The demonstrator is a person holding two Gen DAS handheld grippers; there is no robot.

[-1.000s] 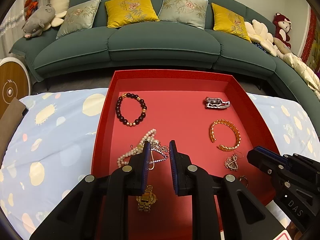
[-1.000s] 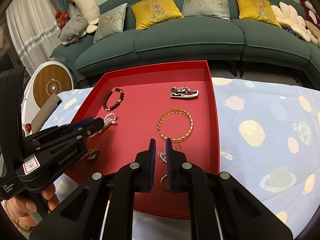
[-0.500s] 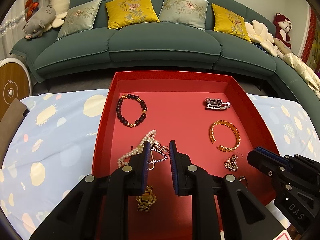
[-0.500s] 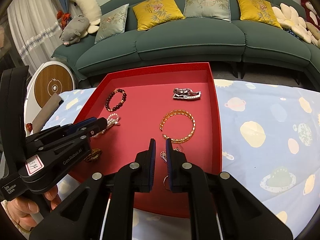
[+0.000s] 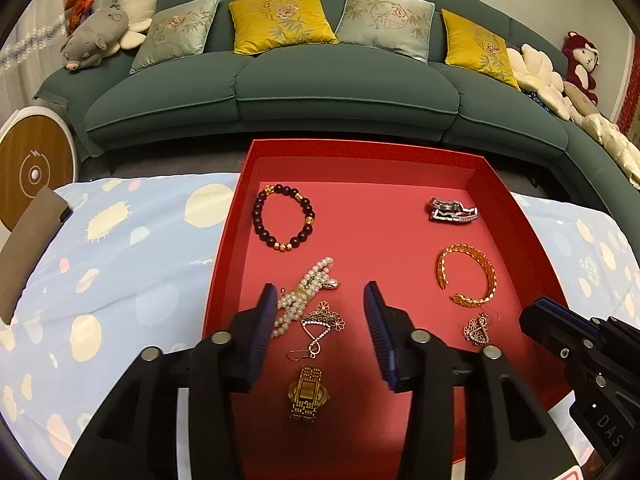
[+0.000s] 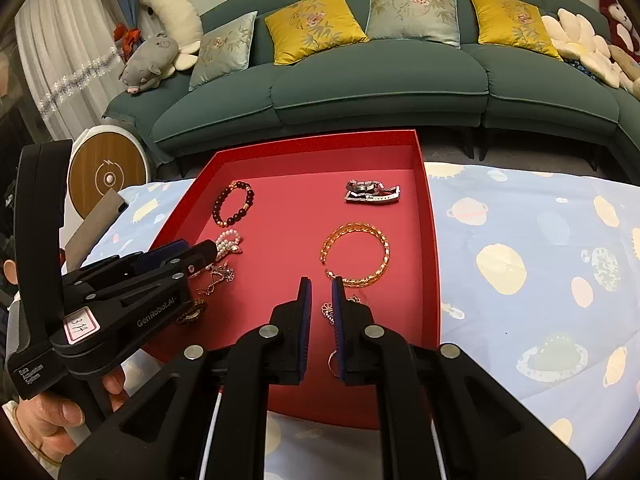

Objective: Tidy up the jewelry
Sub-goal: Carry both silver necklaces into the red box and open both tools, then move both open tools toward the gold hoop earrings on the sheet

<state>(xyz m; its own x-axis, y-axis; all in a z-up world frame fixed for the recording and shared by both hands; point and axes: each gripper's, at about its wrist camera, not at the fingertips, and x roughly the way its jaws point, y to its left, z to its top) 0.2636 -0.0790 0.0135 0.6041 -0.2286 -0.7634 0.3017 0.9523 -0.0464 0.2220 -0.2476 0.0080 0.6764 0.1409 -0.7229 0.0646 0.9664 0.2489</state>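
Left wrist view: my left hand-held gripper (image 5: 320, 312) hangs over the near part of the red tray (image 5: 362, 150) with its jaws spread wide and nothing between the pads. Framed between its fingers lie a heart-shaped rhinestone earring (image 5: 318, 334) and, just nearer me, a gold watch (image 5: 308, 392); a bundled pearl strand (image 5: 308, 294) touches the earring on its left. A dark bead bracelet (image 5: 284, 218) lies farther back on the left, a silver link bracelet (image 5: 452, 210) far right, a gold cuff bangle (image 5: 468, 276) nearer on the right, and a filigree earring (image 5: 478, 328) just in front of the bangle. Right wrist view: my right hand-held gripper (image 6: 319, 300) has its jaws nearly together with a narrow gap, clasping nothing, poised above a small flower-shaped earring (image 6: 328, 312) near the tray's right wall. The tray rests on a pale blue patterned cloth (image 6: 540, 260) over the desk, with a green sofa (image 6: 360, 80) behind
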